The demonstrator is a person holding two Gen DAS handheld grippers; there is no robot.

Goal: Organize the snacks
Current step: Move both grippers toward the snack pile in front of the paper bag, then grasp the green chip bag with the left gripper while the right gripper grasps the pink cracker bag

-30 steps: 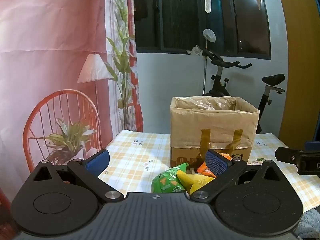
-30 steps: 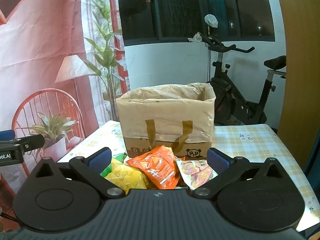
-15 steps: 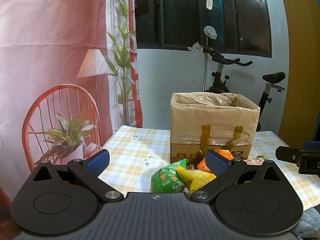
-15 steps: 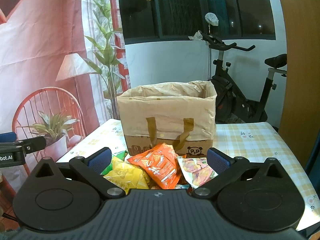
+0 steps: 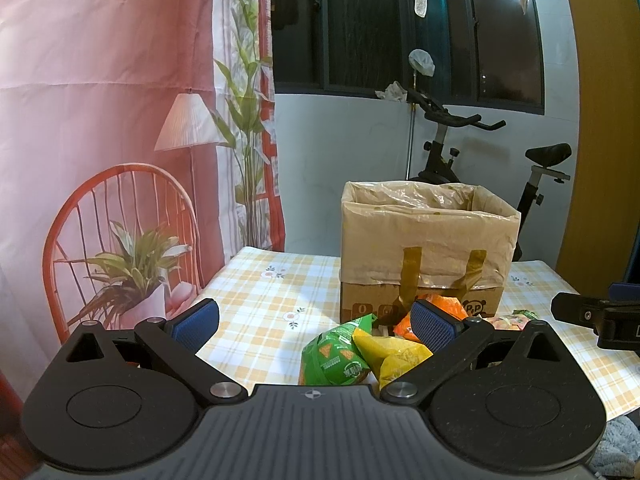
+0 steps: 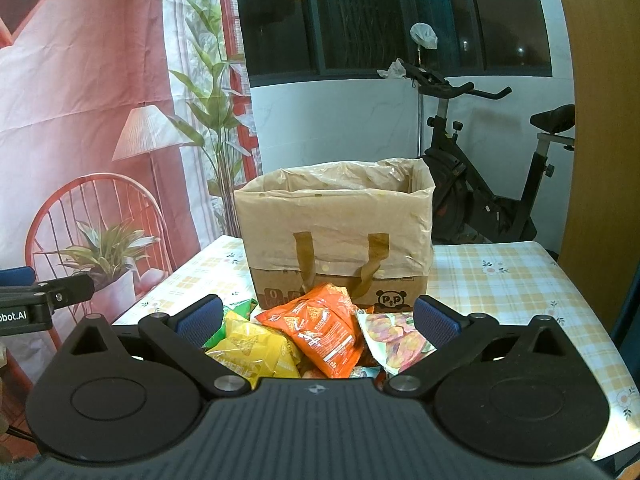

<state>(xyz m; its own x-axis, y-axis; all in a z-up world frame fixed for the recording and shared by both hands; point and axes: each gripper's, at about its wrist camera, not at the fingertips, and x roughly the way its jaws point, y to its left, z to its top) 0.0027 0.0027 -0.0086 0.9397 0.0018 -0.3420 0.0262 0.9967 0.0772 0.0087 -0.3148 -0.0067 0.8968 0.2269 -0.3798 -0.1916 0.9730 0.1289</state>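
Right wrist view is showing the right gripper (image 6: pixel 316 314) hovering with its fingers wide apart and empty over a heap of snack packets on the checked table (image 6: pixel 500 280): a yellow packet (image 6: pixel 252 350) at near left, an orange packet (image 6: pixel 324 326) in the middle, a pale packet (image 6: pixel 394 338) at right. Just beyond them the lined box (image 6: pixel 336 220) is standing open. The left gripper (image 5: pixel 312 320) is also spreading its fingers, holding nothing, with a green packet (image 5: pixel 336 354) lying near its right finger. The packets are overlapping (and looking slippery), so a pinch on the orange one is probably risking dragging a neighbour along or sliding off the puffed film. The liner's loose rim is likely catching anything dropped in low.
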